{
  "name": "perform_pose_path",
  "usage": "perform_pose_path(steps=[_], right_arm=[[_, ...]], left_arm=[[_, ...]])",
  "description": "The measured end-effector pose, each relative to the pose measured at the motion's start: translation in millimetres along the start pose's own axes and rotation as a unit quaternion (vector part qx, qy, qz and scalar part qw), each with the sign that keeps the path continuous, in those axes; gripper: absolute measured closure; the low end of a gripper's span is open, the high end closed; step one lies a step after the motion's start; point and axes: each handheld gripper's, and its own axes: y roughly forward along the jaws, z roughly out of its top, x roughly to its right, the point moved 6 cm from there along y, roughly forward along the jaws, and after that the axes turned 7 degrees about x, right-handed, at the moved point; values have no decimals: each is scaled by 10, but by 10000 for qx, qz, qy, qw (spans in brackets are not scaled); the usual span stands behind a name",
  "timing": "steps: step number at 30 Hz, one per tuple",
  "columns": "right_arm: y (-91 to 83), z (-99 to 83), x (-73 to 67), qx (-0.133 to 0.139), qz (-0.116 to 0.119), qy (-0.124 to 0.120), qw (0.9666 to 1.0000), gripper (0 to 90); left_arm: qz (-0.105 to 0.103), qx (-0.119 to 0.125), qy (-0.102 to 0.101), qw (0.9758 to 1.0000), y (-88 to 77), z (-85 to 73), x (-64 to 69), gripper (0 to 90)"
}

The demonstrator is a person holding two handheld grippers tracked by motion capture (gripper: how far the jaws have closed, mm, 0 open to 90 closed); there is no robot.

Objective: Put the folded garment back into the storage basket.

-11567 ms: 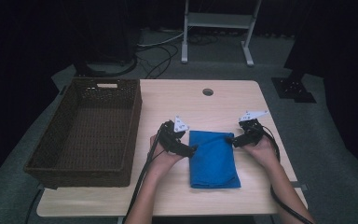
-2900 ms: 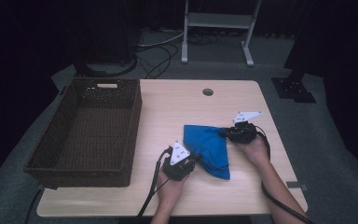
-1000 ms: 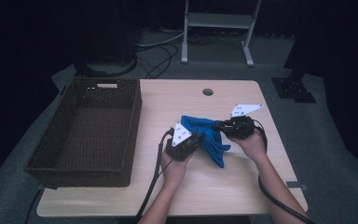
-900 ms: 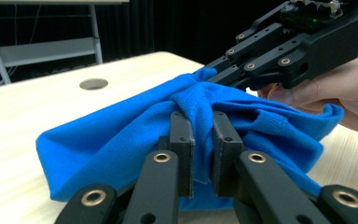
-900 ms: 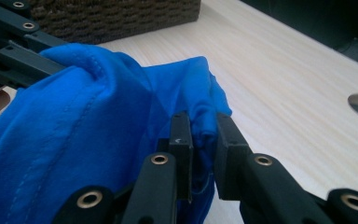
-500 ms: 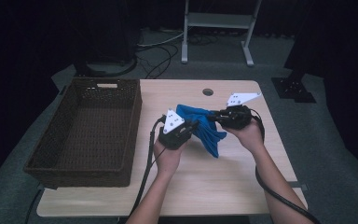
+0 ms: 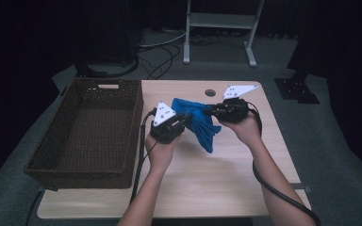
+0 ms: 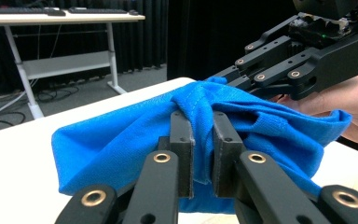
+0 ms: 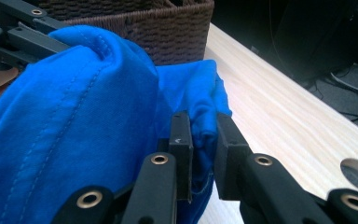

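We are in what looks like a lab or recording studio, not a home. Black curtains close the far side, and the floor is grey carpet. Loose cables lie on it near a white metal desk frame. In the left gripper view a keyboard rests on that far desk.

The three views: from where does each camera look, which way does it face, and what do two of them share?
High view: above the person's side, facing forward and down on the light wooden table; forearms, left gripper, right gripper.
Left gripper view: along its own black jaws, shut on the crumpled blue cloth, facing the right gripper.
Right gripper view: along its own jaws, shut on the cloth, facing the dark brown wicker basket.
Shared: both gripper views show the cloth pinched.
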Motion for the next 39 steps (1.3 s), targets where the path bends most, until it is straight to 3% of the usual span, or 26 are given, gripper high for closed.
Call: perform_pose_path(steps=[11,26,39], right_arm=[[114,190,-74,21,53,-73,10000,796],[457,504,-245,33,223,-252,9994,795],[652,780,-345,98,356,-388,9986,796]], left_arm=[[80,95,-42,9999,-171,89,-146,819],[316,146,-106,9993,-481,218,-443,819],[472,214,-85,9986,-670,366,-609,819]])
